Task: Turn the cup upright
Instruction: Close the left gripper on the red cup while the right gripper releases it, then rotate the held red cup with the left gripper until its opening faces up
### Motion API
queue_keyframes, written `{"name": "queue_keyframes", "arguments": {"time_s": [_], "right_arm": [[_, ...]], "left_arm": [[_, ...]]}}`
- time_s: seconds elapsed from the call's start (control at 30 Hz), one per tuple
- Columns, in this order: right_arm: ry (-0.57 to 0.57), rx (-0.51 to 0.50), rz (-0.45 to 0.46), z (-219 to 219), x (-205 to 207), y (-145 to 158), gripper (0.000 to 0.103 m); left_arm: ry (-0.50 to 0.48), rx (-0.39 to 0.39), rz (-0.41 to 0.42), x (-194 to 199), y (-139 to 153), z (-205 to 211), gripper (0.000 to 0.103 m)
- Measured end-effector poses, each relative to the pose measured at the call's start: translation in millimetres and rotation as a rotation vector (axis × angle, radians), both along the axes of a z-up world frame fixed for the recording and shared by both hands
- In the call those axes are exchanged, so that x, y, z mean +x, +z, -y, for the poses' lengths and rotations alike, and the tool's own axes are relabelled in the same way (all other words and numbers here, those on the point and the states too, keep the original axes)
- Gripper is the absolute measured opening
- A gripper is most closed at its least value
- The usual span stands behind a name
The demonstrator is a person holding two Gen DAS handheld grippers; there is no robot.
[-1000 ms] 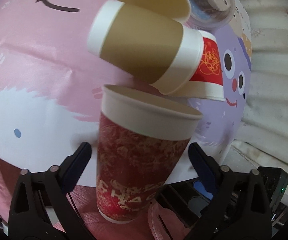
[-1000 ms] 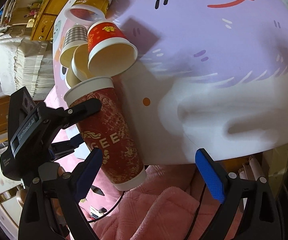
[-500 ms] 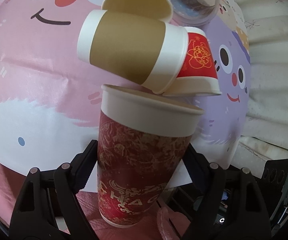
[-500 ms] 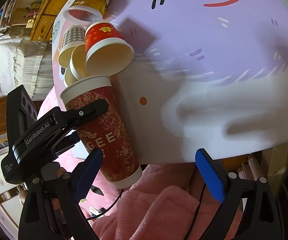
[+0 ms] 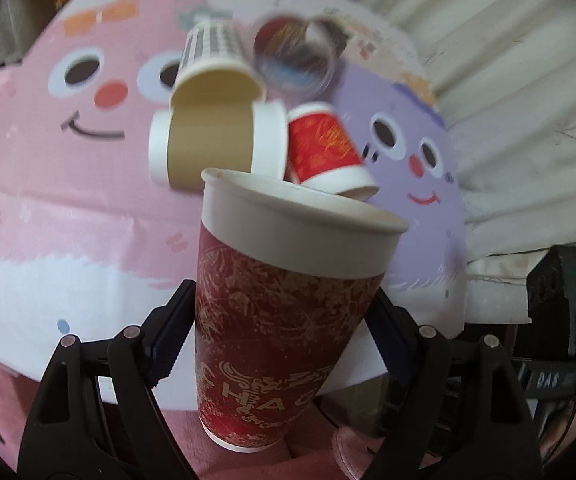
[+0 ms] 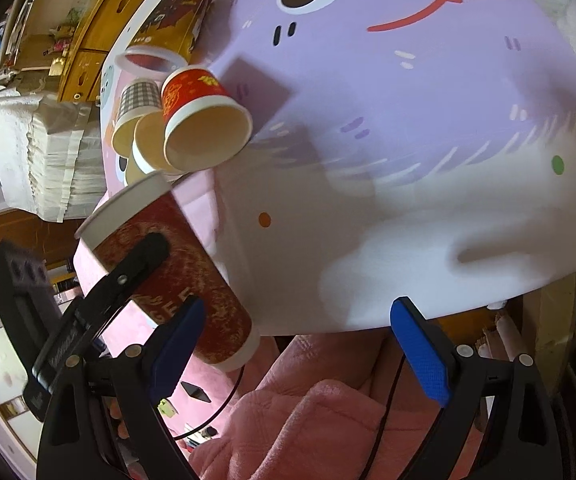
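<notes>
A tall dark-red paper cup with a white rim band is clamped between the fingers of my left gripper, mouth up and tilted, lifted at the table's near edge. It also shows in the right wrist view, with the left gripper's finger across it. My right gripper is open and empty, just off the near edge of the table.
Several cups lie on their sides on the table: a brown one, a small red one, a checked one and a clear plastic one. A pink blanket lies below the table edge.
My left gripper closed on the dark-red cup and lifted and tilted it back from the table. The right gripper stayed open and shifted slightly.
</notes>
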State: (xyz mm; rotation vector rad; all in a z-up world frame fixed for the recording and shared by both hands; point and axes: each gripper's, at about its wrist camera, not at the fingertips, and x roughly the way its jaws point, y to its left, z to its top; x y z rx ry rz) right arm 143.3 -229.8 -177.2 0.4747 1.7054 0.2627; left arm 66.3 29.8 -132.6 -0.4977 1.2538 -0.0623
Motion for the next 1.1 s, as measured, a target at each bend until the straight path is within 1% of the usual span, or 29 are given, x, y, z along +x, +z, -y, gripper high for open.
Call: {"name": "queue_keyframes", "arguments": {"time_s": [0.13,0.2,0.3,0.43,0.47,0.53,0.63,0.8,0.87,1.0,1.1], "right_arm": [[-0.005,-0.008,0.010,8.1,-1.8,3.2,0.095],[-0.006,-0.017,0.016,12.5,-3.7,4.7,0.095],[-0.014,-0.024,0.022,20.5,-7.4,5.2,0.095],[-0.007,-0.054,0.037,32.3,-14.2,7.4,0.095],[-0.006,-0.059,0.042,35.0,-15.5,8.3,0.095],[-0.002,-0.069,0.050,38.8,-18.1,8.8,0.095],[0.009,-0.105,0.044,43.1,-19.8,6.7,0.095],[0.046,-0.144,0.046,44.9,-18.5,1.4,0.095],[0.062,-0.158,0.046,43.3,-17.1,-2.1,0.095],[0.086,-0.182,0.041,39.9,-15.3,-7.5,0.095],[0.106,-0.178,0.044,32.7,-16.9,-7.2,0.095]], "left_arm": [[-0.005,0.046,0.149,-11.3,18.4,-1.7,0.079],[0.002,0.101,0.200,-13.3,24.6,0.3,0.079],[-0.012,0.151,0.278,-19.9,31.9,4.2,0.079],[-0.030,0.203,0.455,-34.1,43.2,14.9,0.079],[-0.039,0.209,0.483,-36.6,44.2,17.5,0.079],[-0.065,0.216,0.513,-36.9,41.8,24.8,0.079],[-0.078,0.215,0.560,-42.2,38.3,31.0,0.079],[-0.095,0.237,0.630,-50.0,31.8,42.0,0.079],[-0.089,0.236,0.635,-50.3,30.8,43.6,0.079],[-0.055,0.209,0.624,-55.3,30.1,39.6,0.080],[-0.067,0.211,0.623,-64.3,30.6,38.2,0.080]]}}
